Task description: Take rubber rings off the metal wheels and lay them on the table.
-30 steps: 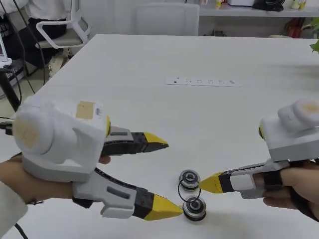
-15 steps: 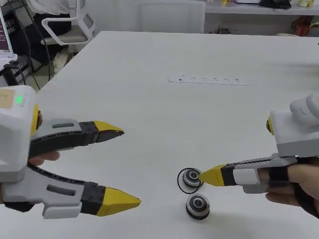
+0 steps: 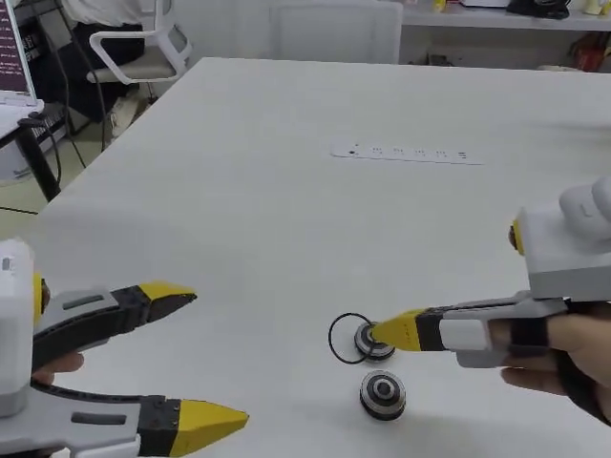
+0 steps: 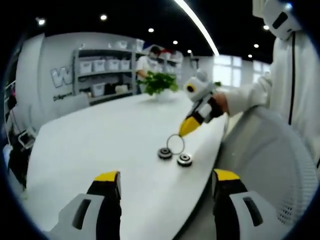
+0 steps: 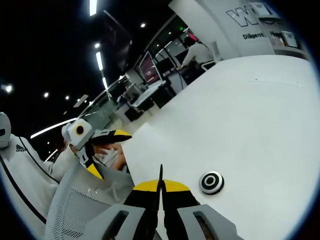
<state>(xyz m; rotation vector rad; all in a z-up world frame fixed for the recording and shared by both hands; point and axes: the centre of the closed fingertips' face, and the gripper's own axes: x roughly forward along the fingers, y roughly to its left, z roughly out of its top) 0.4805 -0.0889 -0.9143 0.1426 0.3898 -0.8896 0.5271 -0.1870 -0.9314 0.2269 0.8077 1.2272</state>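
Two small metal wheels lie on the white table (image 3: 286, 191): one (image 3: 378, 347) partly behind my right gripper's tip, the other (image 3: 383, 393) nearer me with a black rubber rim. My right gripper (image 3: 379, 331) is shut on a thin black rubber ring (image 3: 336, 329), which hangs just left of the far wheel. In the left gripper view the ring (image 4: 175, 144) dangles from the right gripper (image 4: 190, 126) above both wheels (image 4: 164, 153) (image 4: 184, 160). My left gripper (image 3: 221, 356) stands open and empty, well left of the wheels. The right gripper view has one wheel (image 5: 211, 182) beside its shut jaws.
A white power strip (image 3: 406, 153) lies flat farther back on the table. Office chairs (image 3: 325, 33) stand at the far edge. The table's left edge (image 3: 105, 153) runs diagonally. A potted plant (image 4: 157, 82) sits at the table's end in the left gripper view.
My left gripper has drawn back to the left, away from the wheels. The right gripper, still shut on the ring, has carried it from between the wheels to beside the far wheel.
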